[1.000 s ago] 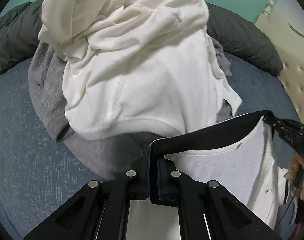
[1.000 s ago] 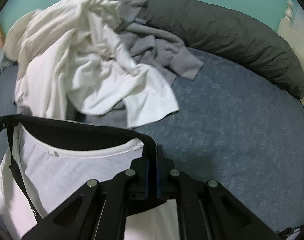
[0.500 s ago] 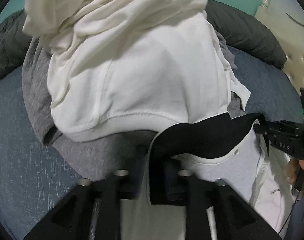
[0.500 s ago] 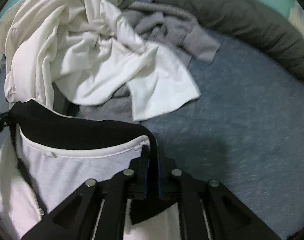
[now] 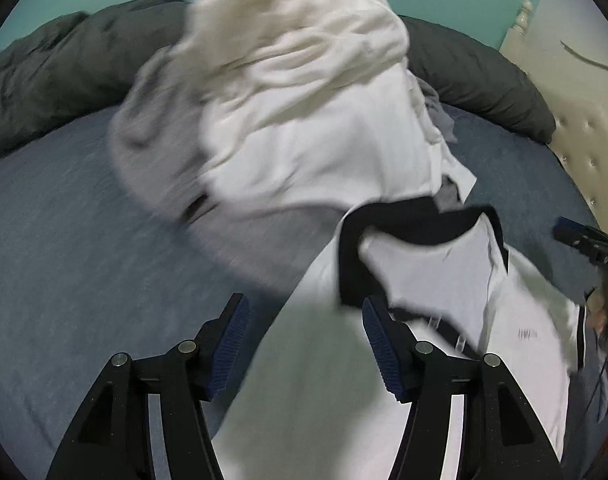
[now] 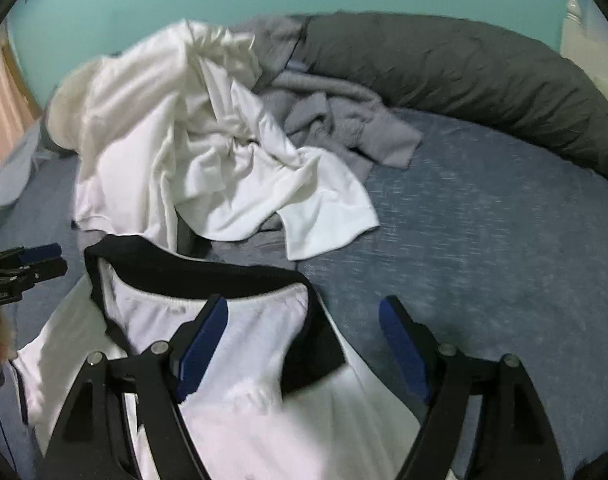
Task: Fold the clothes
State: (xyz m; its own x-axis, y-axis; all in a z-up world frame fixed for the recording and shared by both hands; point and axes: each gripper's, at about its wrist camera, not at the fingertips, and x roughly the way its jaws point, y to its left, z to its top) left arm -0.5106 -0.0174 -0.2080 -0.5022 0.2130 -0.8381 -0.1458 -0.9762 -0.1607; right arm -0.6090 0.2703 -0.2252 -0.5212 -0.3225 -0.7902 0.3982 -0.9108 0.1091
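Both jaws were opening: the left gripper (image 5: 302,344) and right gripper (image 6: 304,346) gripped nothing, the white shirt (image 6: 240,344) with its black collar (image 6: 192,272) lying loose beneath them on the bed (image 6: 484,248), near the unfolded pile (image 6: 208,160) farther back. Judged best next: smooth the collar flat before taking new grips for the fold.

White black-collared shirt (image 6: 232,420) lies flat on bed.
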